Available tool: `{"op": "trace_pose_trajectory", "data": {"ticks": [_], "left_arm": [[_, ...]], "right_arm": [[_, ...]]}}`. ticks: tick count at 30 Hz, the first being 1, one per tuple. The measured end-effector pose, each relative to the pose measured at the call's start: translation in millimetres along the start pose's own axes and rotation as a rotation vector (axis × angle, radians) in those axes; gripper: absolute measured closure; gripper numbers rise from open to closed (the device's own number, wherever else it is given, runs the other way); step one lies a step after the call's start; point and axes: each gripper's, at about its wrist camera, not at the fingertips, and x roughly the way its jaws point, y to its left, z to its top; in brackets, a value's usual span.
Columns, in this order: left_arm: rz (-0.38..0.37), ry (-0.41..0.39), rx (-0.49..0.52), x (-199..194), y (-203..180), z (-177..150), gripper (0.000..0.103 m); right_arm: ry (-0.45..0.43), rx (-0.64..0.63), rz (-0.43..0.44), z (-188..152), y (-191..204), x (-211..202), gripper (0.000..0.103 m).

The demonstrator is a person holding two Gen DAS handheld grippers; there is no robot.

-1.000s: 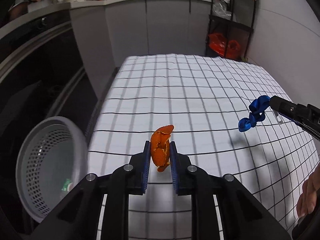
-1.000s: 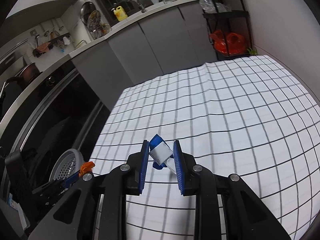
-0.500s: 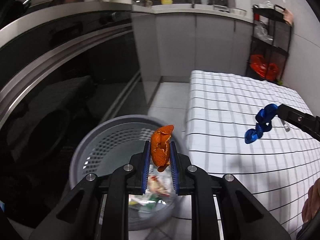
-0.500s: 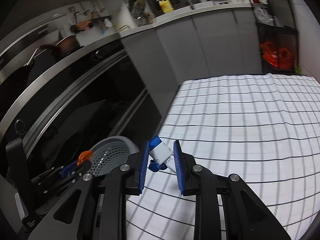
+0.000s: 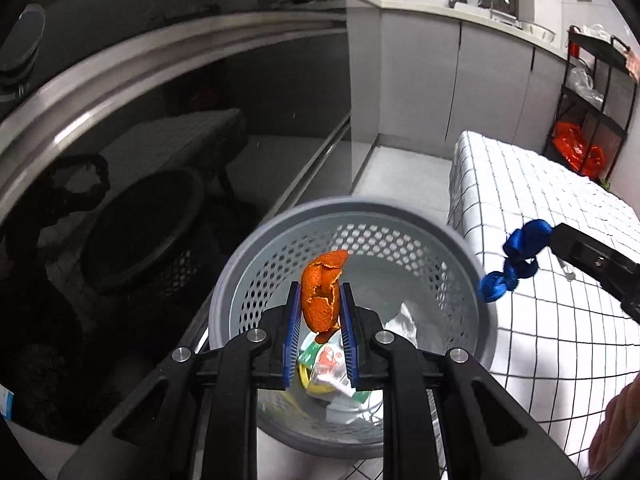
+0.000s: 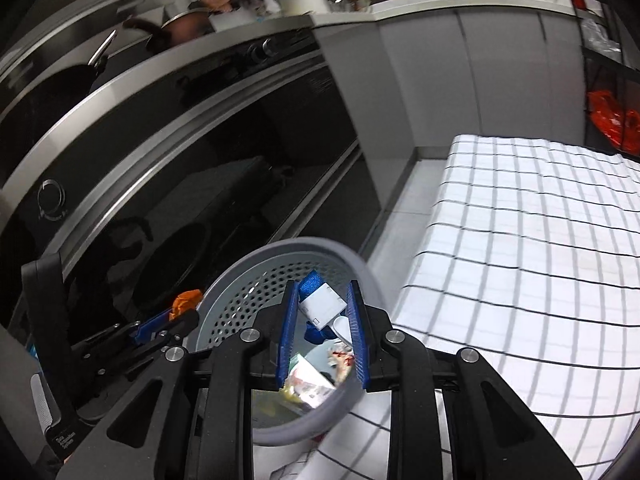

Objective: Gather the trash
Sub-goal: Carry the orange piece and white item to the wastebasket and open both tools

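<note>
Orange peel [image 5: 322, 295] is pinched in the left gripper [image 5: 319, 312], right over the grey basket [image 5: 256, 256]. The right gripper [image 6: 322, 312], squeezing a blue-and-white wrapper [image 6: 320, 304], hangs at the basket's right rim. Left is nearer.

The near rim of the grey perforated plastic bin [image 5: 360, 210] is hidden behind gripper arms; its crumpled wrappers [image 5: 326, 374] are unreadable; the far worktop clutter [image 6: 240, 0] blurs.

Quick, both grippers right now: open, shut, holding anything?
Left gripper: shut on the orange peel, over the bin.
Right gripper: shut on the blue-and-white wad.
</note>
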Motion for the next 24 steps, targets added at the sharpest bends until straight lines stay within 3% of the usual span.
{"op": "trace_pose_trajectory", "data": {"ticks": [12,24], "left_arm": [[0.019,0.043,-0.034,9.0,21.6,-3.2,0.083],[0.036,0.032,-0.034,6.5,28.1,-5.4,0.08]], "right_arm": [[0.08,-0.069,0.004,-11.3,27.8,39.7,0.079],[0.084,-0.134,-0.041,-15.0,35.9,47.8,0.079]]}}
